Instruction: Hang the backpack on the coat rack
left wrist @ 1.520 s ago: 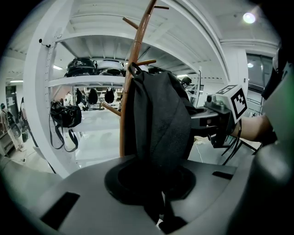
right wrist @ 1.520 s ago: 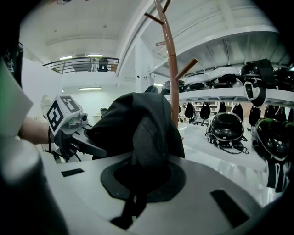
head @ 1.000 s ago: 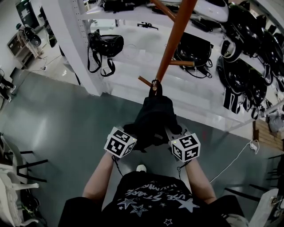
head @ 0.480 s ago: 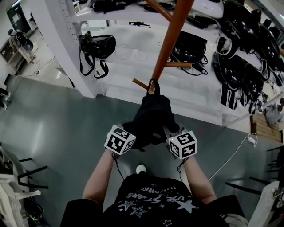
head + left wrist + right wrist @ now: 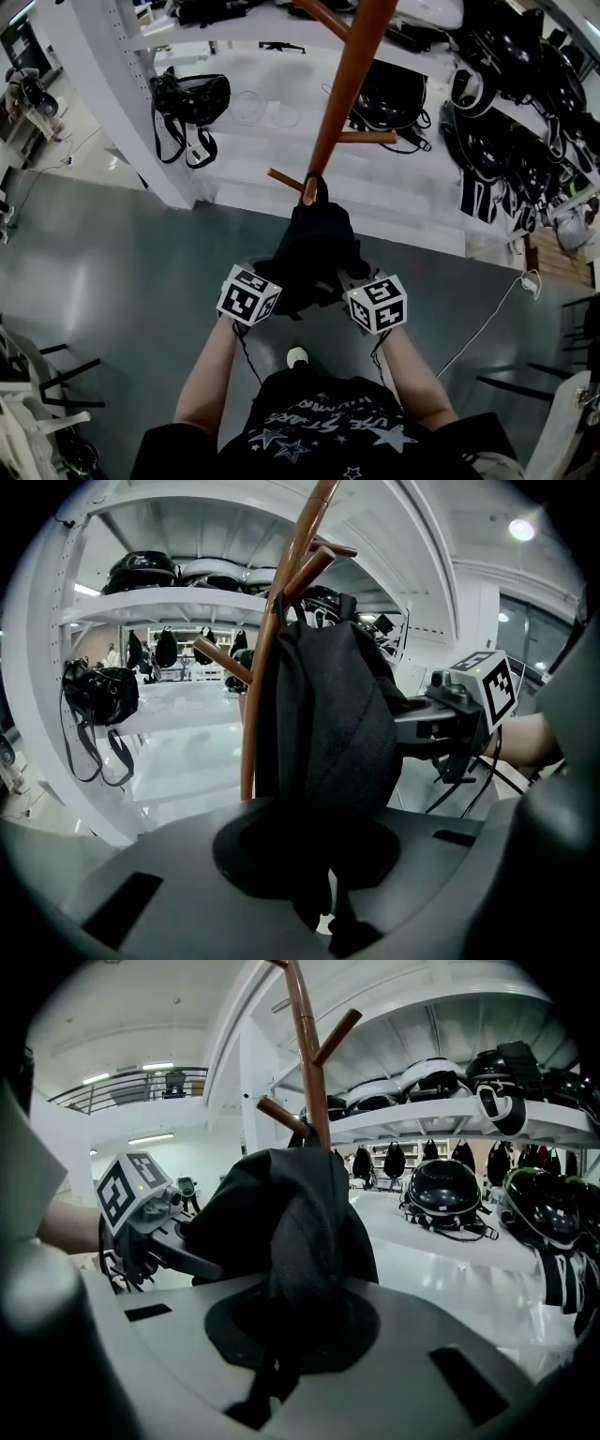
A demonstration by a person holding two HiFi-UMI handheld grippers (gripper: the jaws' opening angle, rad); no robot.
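Head view: backpack [image 5: 314,246] is hung on a rack peg [image 5: 286,180] and is pinched by left gripper [image 5: 325,912] and right gripper [image 5: 269,1386]

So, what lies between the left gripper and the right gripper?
The black backpack lies there. In the head view its lower part fills the stretch between the left gripper and the right gripper, and each gripper is shut on its fabric.
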